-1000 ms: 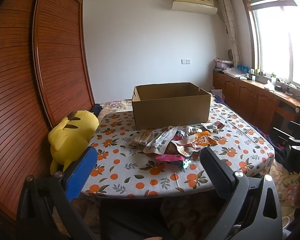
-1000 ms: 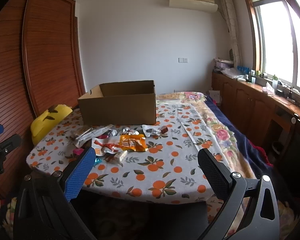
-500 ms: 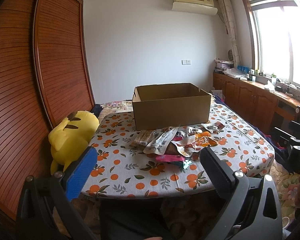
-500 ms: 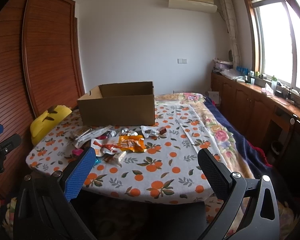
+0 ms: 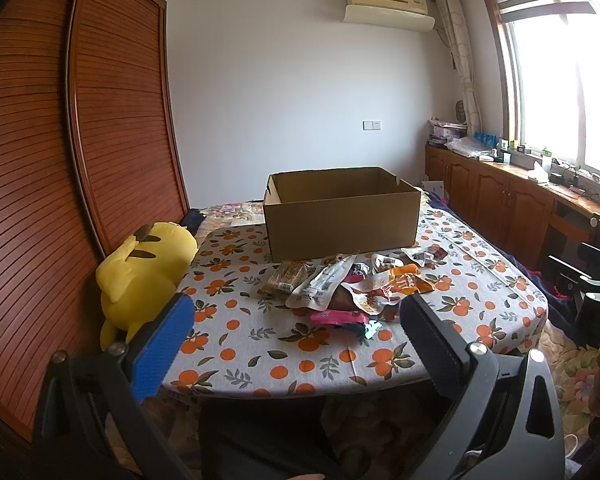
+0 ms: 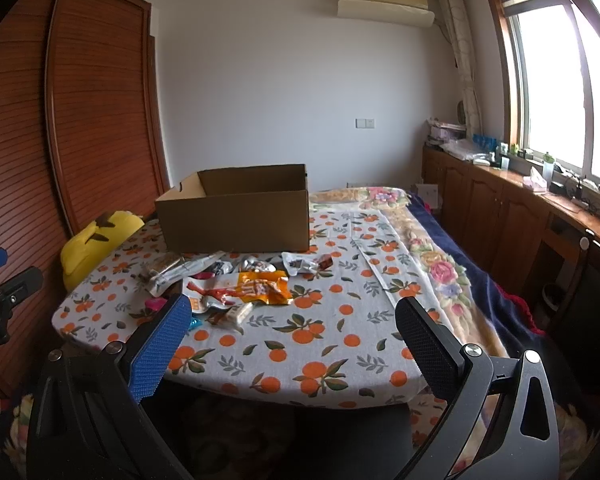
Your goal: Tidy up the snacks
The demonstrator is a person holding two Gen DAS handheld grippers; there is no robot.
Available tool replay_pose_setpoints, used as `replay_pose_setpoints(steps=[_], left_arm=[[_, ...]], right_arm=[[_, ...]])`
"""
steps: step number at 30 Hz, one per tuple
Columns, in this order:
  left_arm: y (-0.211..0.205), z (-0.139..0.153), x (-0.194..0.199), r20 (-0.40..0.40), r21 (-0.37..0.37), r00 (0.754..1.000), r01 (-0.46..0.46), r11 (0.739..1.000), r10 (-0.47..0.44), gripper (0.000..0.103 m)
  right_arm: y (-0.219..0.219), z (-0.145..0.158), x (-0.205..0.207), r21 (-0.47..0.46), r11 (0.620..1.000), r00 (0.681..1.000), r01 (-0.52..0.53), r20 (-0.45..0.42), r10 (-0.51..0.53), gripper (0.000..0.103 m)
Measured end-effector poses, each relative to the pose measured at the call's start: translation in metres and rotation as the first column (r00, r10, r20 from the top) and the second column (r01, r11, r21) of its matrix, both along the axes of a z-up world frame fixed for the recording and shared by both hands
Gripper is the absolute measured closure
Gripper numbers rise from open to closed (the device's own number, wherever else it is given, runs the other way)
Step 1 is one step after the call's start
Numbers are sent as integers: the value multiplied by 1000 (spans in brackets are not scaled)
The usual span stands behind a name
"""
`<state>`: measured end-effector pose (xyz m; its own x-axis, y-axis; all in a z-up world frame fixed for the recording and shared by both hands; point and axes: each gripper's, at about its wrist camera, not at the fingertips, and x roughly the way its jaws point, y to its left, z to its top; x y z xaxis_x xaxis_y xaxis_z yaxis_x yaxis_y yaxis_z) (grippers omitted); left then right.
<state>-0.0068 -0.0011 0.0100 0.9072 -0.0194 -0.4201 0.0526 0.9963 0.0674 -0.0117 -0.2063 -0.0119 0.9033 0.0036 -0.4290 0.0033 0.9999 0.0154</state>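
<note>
A pile of snack packets lies on the orange-print tablecloth in front of an open cardboard box. The pile includes an orange packet, a long silver packet and a pink packet. The box and pile also show in the right wrist view. My left gripper is open and empty, held before the table's near edge. My right gripper is open and empty, also short of the table.
A yellow plush toy sits at the table's left edge against a wooden slatted wardrobe. Wooden cabinets with clutter run under the window at right. A floral blanket covers the table's right side.
Both grippers have drifted slightly; the view barely shifts. Both stay open and empty.
</note>
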Motion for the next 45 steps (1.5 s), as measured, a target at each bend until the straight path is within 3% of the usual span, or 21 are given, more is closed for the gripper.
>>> replay_pose_setpoints(steps=[23,35,45], left_arm=[[-2,-8,4,-25,-2,1000,-2,1000,2,0],[-3,-47,25,-107,-14,994,12,1000,-14,0],[-6,-80,64,-193,-27,978,71,997,-74,0]], right_arm=[[0,-9,1,4,1000,1000,-4,-18,4,0],[-5,-37,20,18,1000,997,-17,-77,18,0],[-6,-65,70,40,994,985,-100,-137,105,0]])
